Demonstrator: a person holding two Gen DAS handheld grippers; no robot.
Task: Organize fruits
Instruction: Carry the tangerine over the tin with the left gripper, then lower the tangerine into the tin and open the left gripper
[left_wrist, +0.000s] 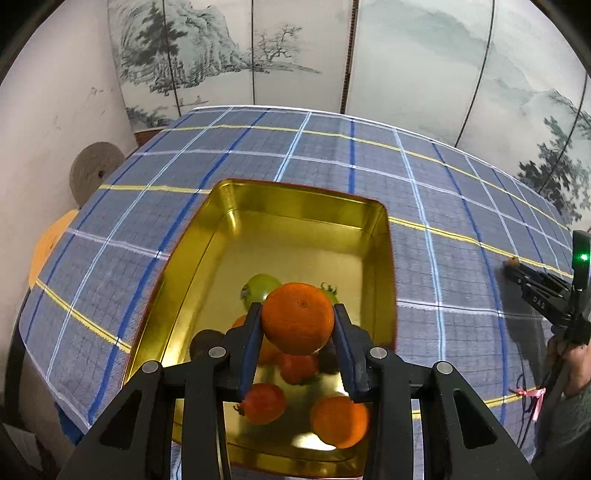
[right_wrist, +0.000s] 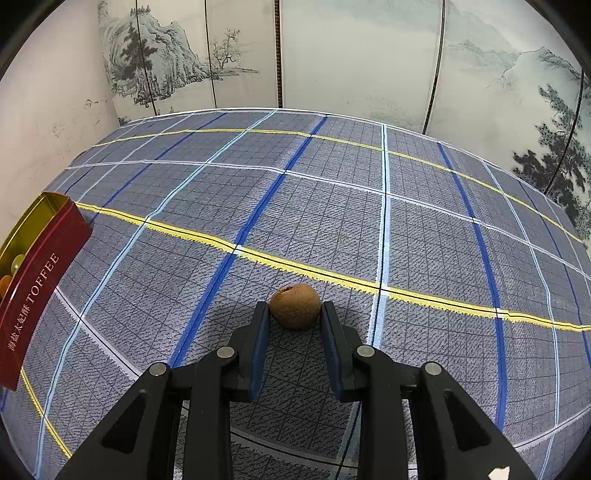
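Left gripper (left_wrist: 297, 314) was tilted steeply down over the gold tin (left_wrist: 306, 206), jaws clamped on an orange (left_wrist: 297, 317) held up off the tin's floor. Right gripper (right_wrist: 293, 314) sat well off to the right of that tin, also pitched down, pads pinched on a small brown fruit (right_wrist: 294, 305). The person's right hand (left_wrist: 569, 360) showed at the edge, wrapped round its handle.

The far half of the tin (left_wrist: 303, 206) lies bare; fruit (left_wrist: 262, 402) crowds its near half. Around the brown fruit (right_wrist: 294, 305), the table (right_wrist: 424, 229) is open cloth.
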